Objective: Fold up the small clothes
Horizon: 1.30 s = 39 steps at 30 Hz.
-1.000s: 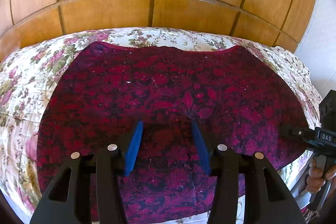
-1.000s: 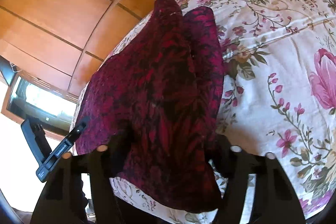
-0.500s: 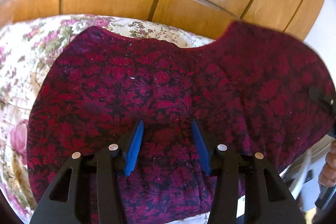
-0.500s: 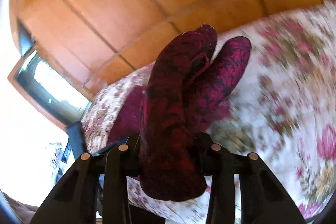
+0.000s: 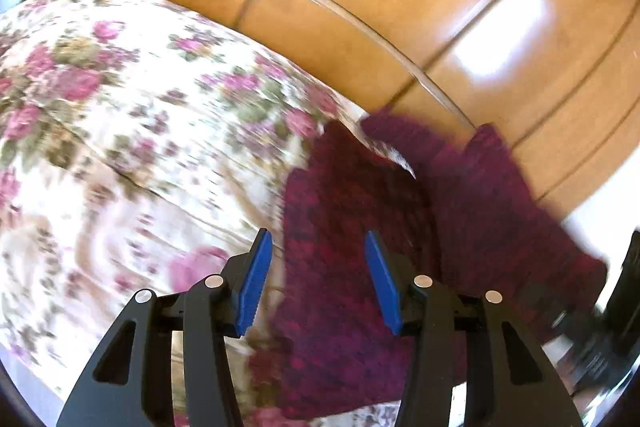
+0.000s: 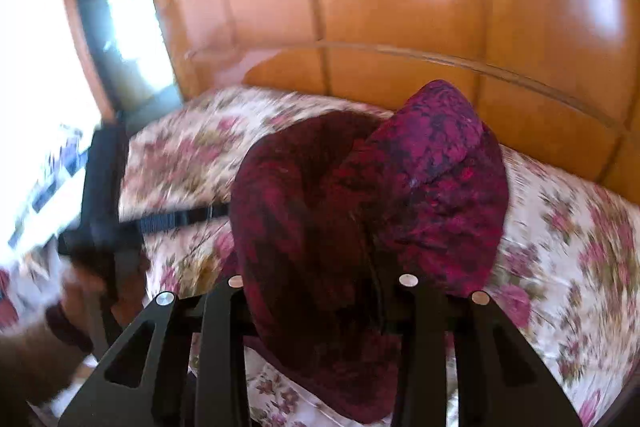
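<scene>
A dark red patterned garment (image 5: pixel 472 203) hangs bunched over the right side of the floral bedspread (image 5: pixel 120 115), its far edge lifted. My left gripper (image 5: pixel 317 239) is open; its blue pads (image 5: pixel 256 275) stand apart above the garment's left edge and grip nothing. In the right wrist view the garment (image 6: pixel 432 163) is heaped between and over the fingers of my right gripper (image 6: pixel 320 267), whose jaws are closing on it. The fingertips are hidden by the cloth. The left gripper (image 6: pixel 104 211) and the hand (image 6: pixel 80 291) holding it show blurred at the left.
A glossy wooden headboard (image 5: pixel 400 7) rises behind the bed. A window (image 6: pixel 128 27) in a wooden frame is at the far left. The bedspread (image 6: pixel 568 227) lies bare to the right of the lifted cloth.
The garment, spread flat a second ago, was lifted by the right gripper and gathered to one side. Both grippers swung and rolled; the bedspread's left part is now uncovered.
</scene>
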Each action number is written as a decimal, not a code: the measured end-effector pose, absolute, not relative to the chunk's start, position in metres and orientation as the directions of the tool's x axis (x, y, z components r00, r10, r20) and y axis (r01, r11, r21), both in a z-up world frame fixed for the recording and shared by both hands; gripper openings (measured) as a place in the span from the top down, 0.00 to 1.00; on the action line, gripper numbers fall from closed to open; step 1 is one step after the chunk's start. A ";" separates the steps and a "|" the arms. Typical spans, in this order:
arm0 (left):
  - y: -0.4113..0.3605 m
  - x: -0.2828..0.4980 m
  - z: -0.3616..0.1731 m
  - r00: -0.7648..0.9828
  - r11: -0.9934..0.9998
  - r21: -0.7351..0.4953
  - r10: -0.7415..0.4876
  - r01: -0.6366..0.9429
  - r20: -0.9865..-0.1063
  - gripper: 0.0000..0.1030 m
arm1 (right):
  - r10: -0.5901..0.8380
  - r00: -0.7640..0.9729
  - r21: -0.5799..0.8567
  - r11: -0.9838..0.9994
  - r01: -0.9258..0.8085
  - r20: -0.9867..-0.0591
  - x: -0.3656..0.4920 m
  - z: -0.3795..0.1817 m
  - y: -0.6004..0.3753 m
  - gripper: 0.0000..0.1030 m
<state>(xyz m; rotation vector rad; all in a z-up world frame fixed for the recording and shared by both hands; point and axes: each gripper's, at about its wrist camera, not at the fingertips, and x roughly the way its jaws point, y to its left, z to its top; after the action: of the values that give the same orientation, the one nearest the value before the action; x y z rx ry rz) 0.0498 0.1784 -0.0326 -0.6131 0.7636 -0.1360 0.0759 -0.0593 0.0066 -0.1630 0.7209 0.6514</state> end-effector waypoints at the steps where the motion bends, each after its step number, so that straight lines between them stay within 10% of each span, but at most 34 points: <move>1: 0.185 0.051 -0.030 0.723 0.814 -0.572 -0.333 -0.104 -0.605 0.54 | 0.488 0.561 0.052 0.783 -0.620 -0.669 0.073 0.000 -0.049 0.69; 12: 0.172 0.090 0.000 0.646 0.746 -0.657 -0.556 0.111 -0.523 0.43 | 0.381 0.645 -0.302 0.652 -0.695 -0.662 0.030 -0.065 0.016 0.69; 15: 0.139 0.119 -0.008 0.550 0.781 -0.603 -0.578 0.160 -0.603 0.47 | 0.406 0.640 -0.268 0.667 -0.696 -0.653 0.033 -0.058 0.003 0.68; 18: 0.118 0.135 -0.015 0.517 0.806 -0.558 -0.569 0.197 -0.640 0.80 | 0.436 0.628 -0.222 0.680 -0.699 -0.644 0.037 -0.048 -0.012 0.60; 21: 0.115 0.134 -0.009 0.537 0.813 -0.545 -0.560 0.207 -0.631 0.82 | 0.575 0.490 -0.004 0.646 -0.763 -0.655 0.046 -0.029 -0.044 0.30; 27: 0.131 0.111 0.005 0.597 0.851 -0.487 -0.498 0.196 -0.629 0.87 | 0.701 0.419 0.291 0.656 -0.697 -0.578 0.072 -0.001 -0.120 0.28; 30: 0.144 0.099 0.003 0.633 0.879 -0.453 -0.436 0.148 -0.640 1.00 | 0.647 0.458 0.271 0.713 -0.646 -0.610 0.088 -0.010 -0.129 0.32; 39: 0.184 0.090 -0.009 0.639 0.853 -0.519 -0.433 0.062 -0.635 0.89 | 0.595 0.478 0.204 0.738 -0.643 -0.646 0.094 -0.028 -0.110 0.33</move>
<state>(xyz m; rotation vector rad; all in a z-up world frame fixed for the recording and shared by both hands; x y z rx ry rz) 0.0905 0.1838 -0.0094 -0.4837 0.8359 -0.2951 0.0945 -0.1104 -0.0280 -0.0692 0.7601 0.7569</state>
